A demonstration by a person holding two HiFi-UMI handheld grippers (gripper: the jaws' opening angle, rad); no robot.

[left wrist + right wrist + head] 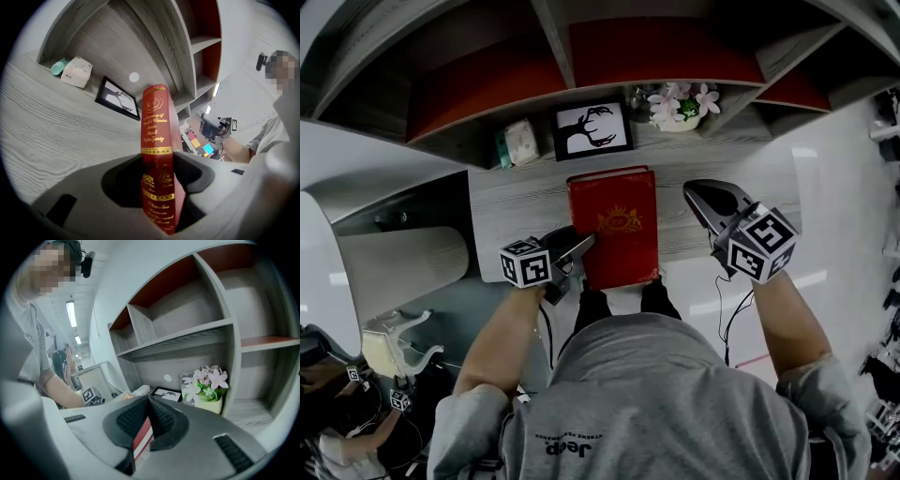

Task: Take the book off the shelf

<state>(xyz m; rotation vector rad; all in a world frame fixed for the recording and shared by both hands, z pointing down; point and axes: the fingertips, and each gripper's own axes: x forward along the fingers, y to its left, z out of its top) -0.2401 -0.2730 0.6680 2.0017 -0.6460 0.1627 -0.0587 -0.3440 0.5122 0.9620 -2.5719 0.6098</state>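
Head view, with left and right gripper views. A red hardcover book with gold ornament (pixel 614 225) lies cover-up over the grey wood-grain desk (pixel 516 211), in front of the grey shelf unit with red-backed compartments (pixel 666 47), and so is out of the shelf. Its near end reaches the desk's front edge. Whether it rests on the desk or hangs just above it cannot be told.

The left gripper (pixel 581 246) meets the book at its left, spine-side edge. In the left gripper view the gold-lettered spine of the book (pixel 157 140) stands between the dark fingers (pixel 126 183), which pinch it from both sides.

The right gripper (pixel 698 192) is over the desk to the right of the book, apart from it. In the right gripper view its ribbed fingers (pixel 131 420) are pressed together at the tips and hold nothing. A strip of the book's red cover and white page edge (pixel 140 441) shows through the gap behind the tips.

At the back of the desk, left to right in the head view, stand a pale tissue pack (pixel 520 142), a black-framed picture of an antler silhouette (pixel 592 129) and a pale pot of pink flowers (pixel 680 108).
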